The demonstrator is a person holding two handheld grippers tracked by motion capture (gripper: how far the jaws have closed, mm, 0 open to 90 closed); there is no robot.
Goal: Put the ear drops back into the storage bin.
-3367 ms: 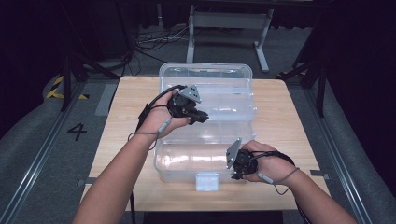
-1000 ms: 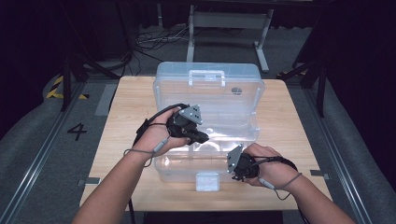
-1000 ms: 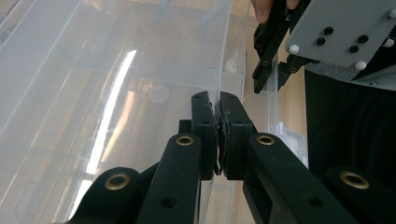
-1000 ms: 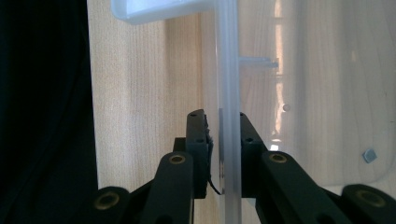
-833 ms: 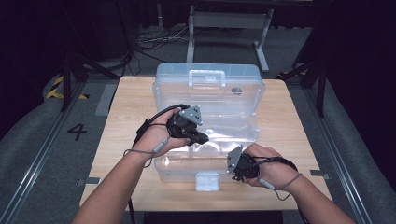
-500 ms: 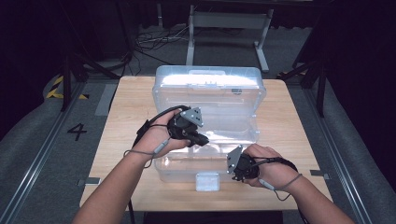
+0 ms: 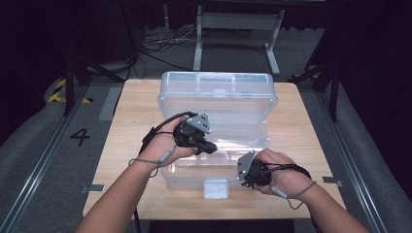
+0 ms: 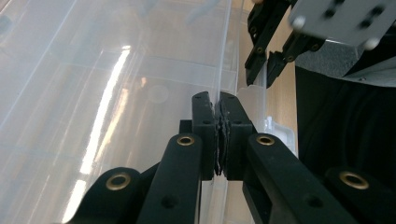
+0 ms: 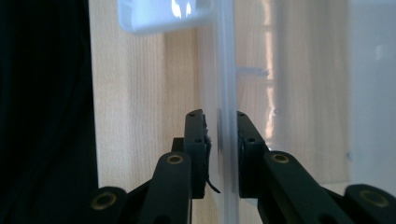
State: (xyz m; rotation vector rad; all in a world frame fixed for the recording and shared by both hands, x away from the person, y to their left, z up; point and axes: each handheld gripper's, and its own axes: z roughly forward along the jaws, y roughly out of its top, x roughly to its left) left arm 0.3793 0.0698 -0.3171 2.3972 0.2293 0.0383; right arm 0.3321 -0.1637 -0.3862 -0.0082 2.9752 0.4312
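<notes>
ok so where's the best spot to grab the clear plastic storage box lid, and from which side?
Probably the thin free edge of the clear plastic lid, approached edge-on from the person's side: it is a narrow lip that fits between jaws. The left gripper is shut on it that way, while the right gripper straddles the box's front rim.

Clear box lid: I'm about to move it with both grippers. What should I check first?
1. Left gripper clamped on the lid edge: ok.
2. Right gripper pinching the box front wall: ok.
3. Latch free of the lid: ok.
4. Box base resting on the table: ok.
5. Grippers apart from each other: ok.
6. Rear hinge sound: cannot tell.
</notes>
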